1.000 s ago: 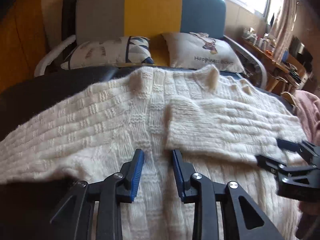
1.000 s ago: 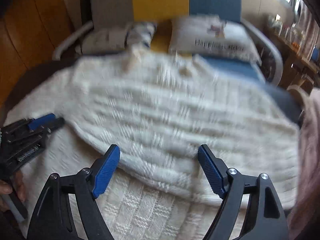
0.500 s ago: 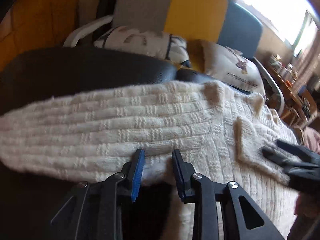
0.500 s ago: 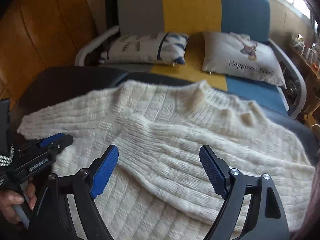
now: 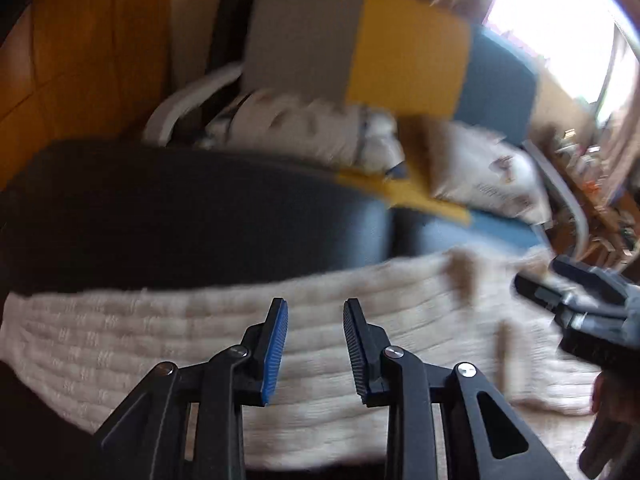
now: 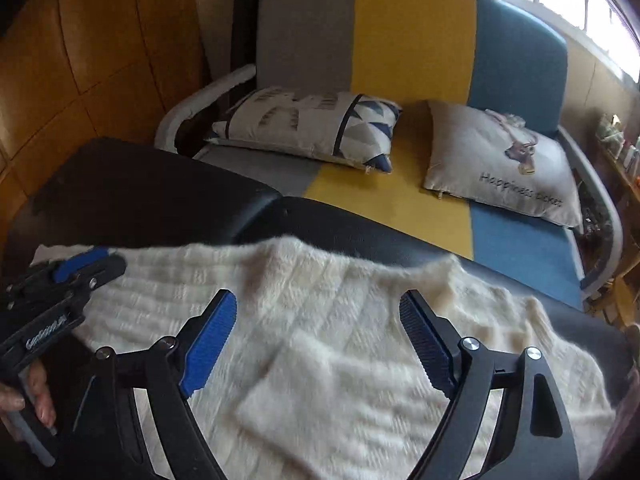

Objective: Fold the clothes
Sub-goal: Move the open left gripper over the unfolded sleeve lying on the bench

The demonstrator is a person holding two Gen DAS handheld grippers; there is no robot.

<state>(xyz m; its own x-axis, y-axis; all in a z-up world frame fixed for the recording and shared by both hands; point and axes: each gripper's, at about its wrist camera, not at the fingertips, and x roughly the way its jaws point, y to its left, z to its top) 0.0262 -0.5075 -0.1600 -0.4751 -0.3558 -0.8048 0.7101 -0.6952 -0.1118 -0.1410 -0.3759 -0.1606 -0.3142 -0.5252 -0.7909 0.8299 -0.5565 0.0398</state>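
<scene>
Cream knitted sweater is lying across one black desk.
Two pillows are sitting behind, one reading "Happiness ticket"; left gripper and right gripper are both hovering agape, empty.

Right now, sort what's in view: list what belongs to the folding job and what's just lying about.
Job: cream knit sweater, left gripper, right gripper.
Lying about: patterned pillow, deer pillow, sofa, black padded surface.

One cream sweater, two pillows, one sofa, two grippers
</scene>
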